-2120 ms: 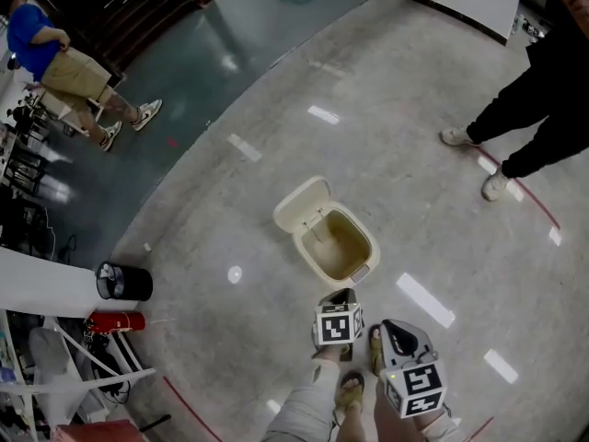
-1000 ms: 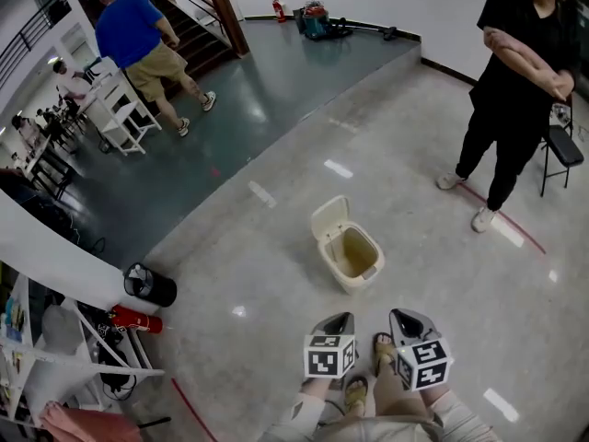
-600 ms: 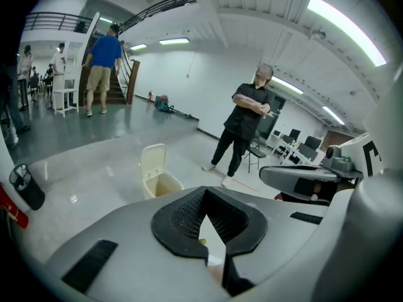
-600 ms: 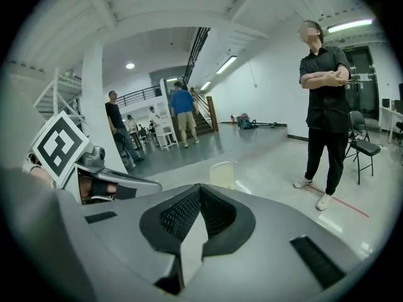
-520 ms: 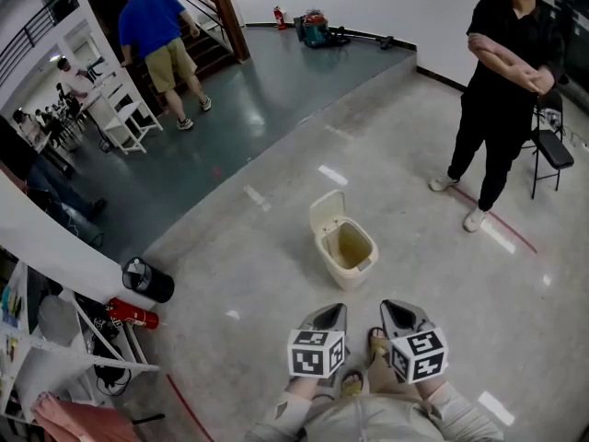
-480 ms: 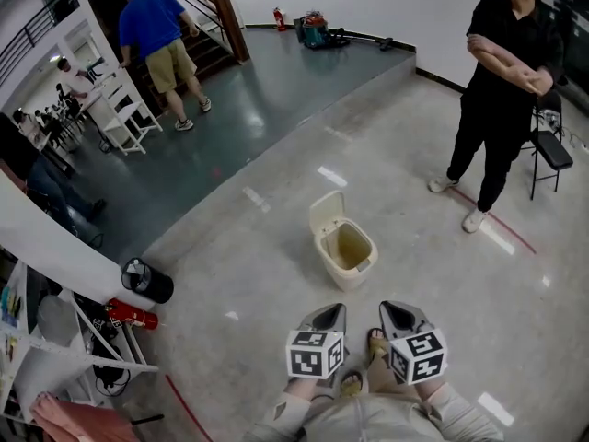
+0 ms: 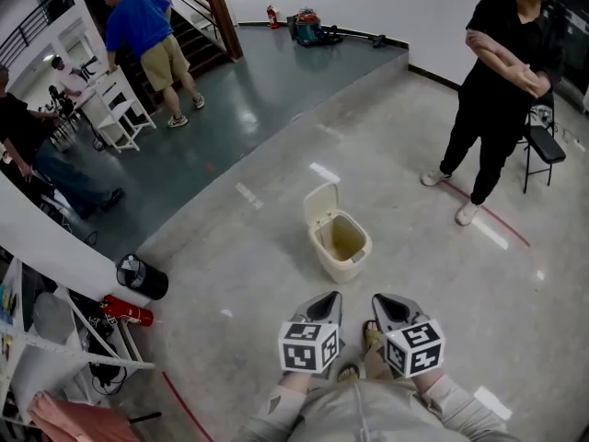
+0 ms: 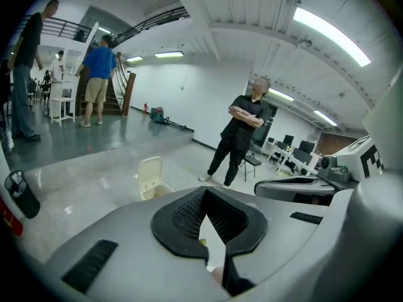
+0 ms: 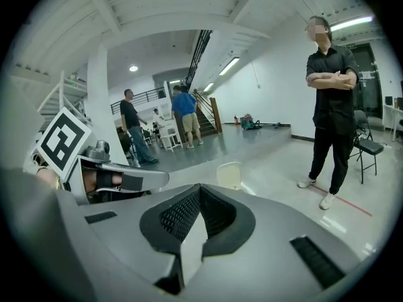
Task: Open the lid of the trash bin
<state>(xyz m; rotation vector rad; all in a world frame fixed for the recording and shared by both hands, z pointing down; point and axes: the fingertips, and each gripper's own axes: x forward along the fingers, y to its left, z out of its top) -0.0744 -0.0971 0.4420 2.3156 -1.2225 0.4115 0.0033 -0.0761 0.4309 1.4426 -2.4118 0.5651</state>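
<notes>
Ahead and right of the right gripper (image 7: 383, 302), a person in black clothing (image 7: 492, 81) stands with arms crossed beside a black chair (image 7: 543, 145). Left of the left gripper (image 7: 329, 299), a black cylindrical container (image 7: 141, 277) and a red fire extinguisher (image 7: 121, 310) rest on the floor. Far ahead and left, a person in a blue shirt (image 7: 145, 35) stands by white chairs (image 7: 112, 109).

Bright strip lights (image 8: 330, 33) glare off glossy floor (image 7: 248, 274) — gripper views fisheye-warped, dark-rimmed.

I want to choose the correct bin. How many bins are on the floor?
2: a cream bin mid-floor, its lid open, and a black round bin at the far left. More may be hidden.
</notes>
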